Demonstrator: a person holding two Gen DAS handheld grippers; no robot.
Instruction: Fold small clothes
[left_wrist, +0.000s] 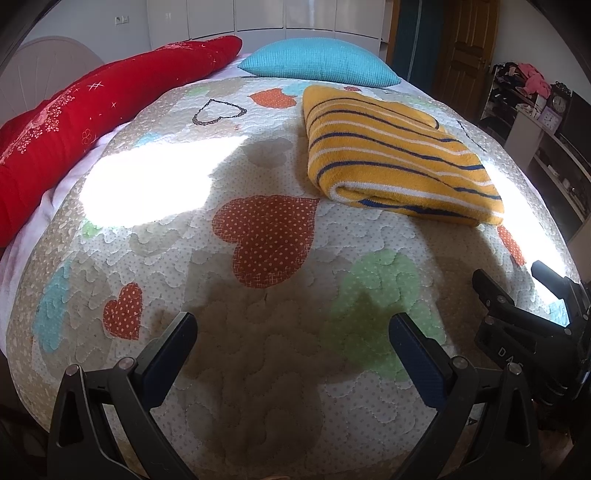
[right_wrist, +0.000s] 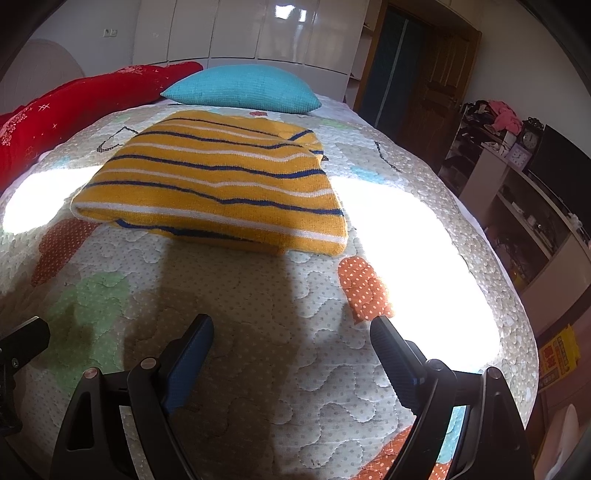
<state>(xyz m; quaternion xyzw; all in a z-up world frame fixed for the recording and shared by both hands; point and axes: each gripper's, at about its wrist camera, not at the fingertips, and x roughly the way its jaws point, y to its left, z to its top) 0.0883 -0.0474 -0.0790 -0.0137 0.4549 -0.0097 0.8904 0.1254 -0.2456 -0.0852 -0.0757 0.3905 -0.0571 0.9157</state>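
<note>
Quilted bedspread (right_wrist: 280, 369) carries the striped sweater (right_wrist: 221, 184), apparently fully folded; left gripper (left_wrist: 293, 332) and right gripper (right_wrist: 291, 336) stand apart, empty.

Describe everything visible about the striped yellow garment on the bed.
The striped yellow garment is a fuzzy knit in mustard yellow with thin navy and white stripes. It lies folded into a flat, layered rectangle, its rounded fold edge facing the cameras. It rests on the heart-patterned quilt, just short of the teal pillow. Neither gripper touches it; both sit open, well back.
</note>
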